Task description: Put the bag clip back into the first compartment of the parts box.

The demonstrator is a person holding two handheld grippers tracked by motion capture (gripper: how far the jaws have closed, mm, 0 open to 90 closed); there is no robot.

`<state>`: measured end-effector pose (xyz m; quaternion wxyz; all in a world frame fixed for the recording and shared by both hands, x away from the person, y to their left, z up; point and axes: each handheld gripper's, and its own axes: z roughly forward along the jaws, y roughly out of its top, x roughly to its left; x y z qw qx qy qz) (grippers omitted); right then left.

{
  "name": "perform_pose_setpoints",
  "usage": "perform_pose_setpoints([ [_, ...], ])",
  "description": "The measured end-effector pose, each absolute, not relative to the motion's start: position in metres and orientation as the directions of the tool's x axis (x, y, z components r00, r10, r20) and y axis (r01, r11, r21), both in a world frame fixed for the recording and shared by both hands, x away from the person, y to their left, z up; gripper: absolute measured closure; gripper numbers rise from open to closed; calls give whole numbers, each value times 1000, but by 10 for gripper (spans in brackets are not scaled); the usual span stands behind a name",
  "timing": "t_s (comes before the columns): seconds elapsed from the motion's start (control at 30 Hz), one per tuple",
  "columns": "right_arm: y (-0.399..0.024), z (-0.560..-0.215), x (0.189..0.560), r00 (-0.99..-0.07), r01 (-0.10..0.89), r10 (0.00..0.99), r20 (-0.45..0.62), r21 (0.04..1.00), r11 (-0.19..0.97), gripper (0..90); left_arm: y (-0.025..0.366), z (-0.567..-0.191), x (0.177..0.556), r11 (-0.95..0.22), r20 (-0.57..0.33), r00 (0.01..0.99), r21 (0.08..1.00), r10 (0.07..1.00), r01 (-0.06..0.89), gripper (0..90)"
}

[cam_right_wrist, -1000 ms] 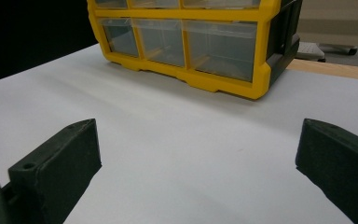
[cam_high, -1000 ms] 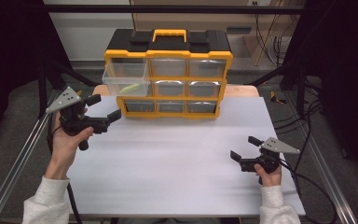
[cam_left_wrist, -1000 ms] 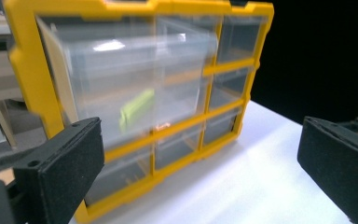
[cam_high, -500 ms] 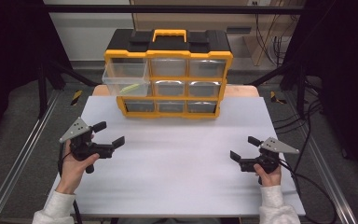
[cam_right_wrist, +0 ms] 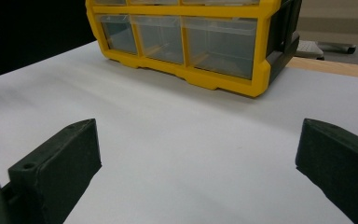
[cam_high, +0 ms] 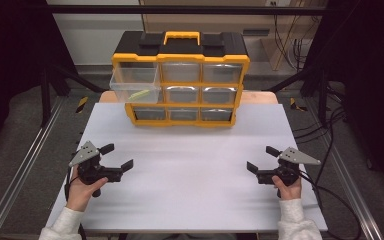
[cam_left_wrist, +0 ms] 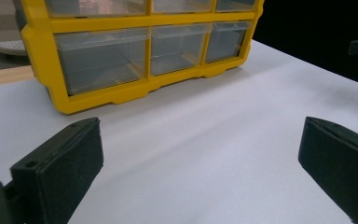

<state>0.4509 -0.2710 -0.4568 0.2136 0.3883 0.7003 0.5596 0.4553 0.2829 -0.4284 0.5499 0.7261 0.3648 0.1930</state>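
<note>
A yellow and black drawer cabinet stands at the back of the white table. Its top-left clear drawer is pulled out and holds a small yellow-green item. My left gripper rests low over the table's left front, open, with nothing between its jaws. My right gripper sits at the right front, also open and empty. In the left gripper view the cabinet's bottom drawers show ahead; the right gripper view shows the cabinet from its other side.
Metal frame rails run along both table sides. Cables trail off the right edge. A wooden strip lies behind the cabinet. Broad white surface lies between the two grippers.
My left gripper has come back from near the cabinet's left side toward the front left of the table. The right gripper has stayed put.
</note>
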Motion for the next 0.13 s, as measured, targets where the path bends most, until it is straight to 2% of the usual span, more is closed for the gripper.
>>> perform_pose_setpoints([
  [0.13,-271,-457,451,-607,306,783,135,949,74,4,284,-435,455,-140,-117,661,936,741,322,0],
])
